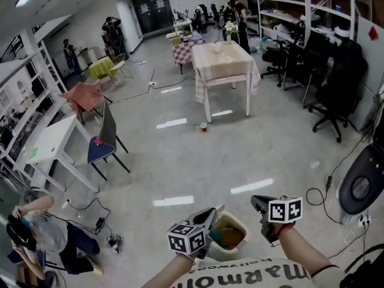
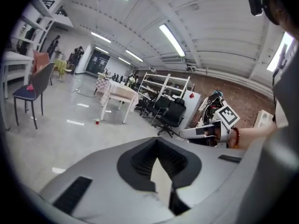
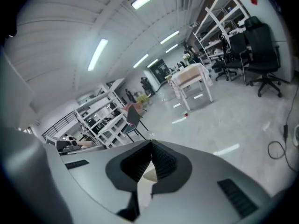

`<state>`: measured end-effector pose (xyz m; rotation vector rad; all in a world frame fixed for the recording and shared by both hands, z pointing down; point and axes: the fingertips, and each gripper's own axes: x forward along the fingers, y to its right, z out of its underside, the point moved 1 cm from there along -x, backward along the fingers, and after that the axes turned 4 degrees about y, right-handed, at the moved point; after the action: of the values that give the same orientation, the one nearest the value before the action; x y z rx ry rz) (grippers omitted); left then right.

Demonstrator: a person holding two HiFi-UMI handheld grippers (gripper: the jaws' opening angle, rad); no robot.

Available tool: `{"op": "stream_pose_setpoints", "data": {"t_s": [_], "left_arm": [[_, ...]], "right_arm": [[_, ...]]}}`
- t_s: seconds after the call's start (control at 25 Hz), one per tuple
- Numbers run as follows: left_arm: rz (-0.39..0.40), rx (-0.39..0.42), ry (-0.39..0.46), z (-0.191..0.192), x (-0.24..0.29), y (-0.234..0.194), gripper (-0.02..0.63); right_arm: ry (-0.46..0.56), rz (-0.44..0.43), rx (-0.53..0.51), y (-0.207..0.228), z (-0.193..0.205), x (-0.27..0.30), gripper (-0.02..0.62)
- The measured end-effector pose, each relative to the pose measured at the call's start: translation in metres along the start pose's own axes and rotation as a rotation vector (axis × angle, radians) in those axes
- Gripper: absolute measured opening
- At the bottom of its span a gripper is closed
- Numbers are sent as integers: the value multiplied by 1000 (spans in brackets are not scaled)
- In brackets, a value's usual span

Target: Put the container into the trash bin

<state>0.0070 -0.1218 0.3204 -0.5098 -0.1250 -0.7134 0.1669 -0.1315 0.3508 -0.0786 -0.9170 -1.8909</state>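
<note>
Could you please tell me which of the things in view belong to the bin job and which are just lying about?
For the job:
trash bin, between the grippers
left gripper, shut
right gripper, shut
red cup on the floor, possibly the container

Just lying about:
cloth-covered table
blue chair
black office chair
floor cable

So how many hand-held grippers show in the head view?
2. The left hand-held gripper, grey with a black-and-white marker cube, is at the bottom centre. The right hand-held gripper, with the same kind of cube, is just to its right. None seems hidden.
</note>
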Motion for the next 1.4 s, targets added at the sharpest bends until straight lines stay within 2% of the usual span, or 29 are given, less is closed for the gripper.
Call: {"op": "stream_pose_setpoints", "data": {"t_s": [0.12,0.36,0.52,0.64,0.72,0.84,1.0,1.24,1.4], "left_arm": [[46,19,66,-30,-2,23,-11],[87,67,167,-73,-13,54,-11],[69,88,219,-94,-23,59,-11],[16,62,268,-99,-36,54,-11],[-17,32,290,-99,-45,50,-11],[-19,-4,289,-89,-54,53,-11],[-3,31,279,-88,-62,66,-11],[12,38,274,-78,-86,72,-11],[11,22,245,-62,-130,77,-11]], "right_arm": [[88,-36,-64,-21,-36,-17,2],[256,-160,-61,-64,-92,-50,2],[325,-198,-82,-77,-118,-69,2],[358,-186,-120,-76,-128,-86,2],[363,-167,-160,-74,-127,-94,2],[365,-129,-176,-64,-117,-103,2],[359,-123,-133,-56,-105,-109,2],[362,-113,-134,-74,-82,-119,2],[343,-89,-109,-99,-54,-128,2]]}}
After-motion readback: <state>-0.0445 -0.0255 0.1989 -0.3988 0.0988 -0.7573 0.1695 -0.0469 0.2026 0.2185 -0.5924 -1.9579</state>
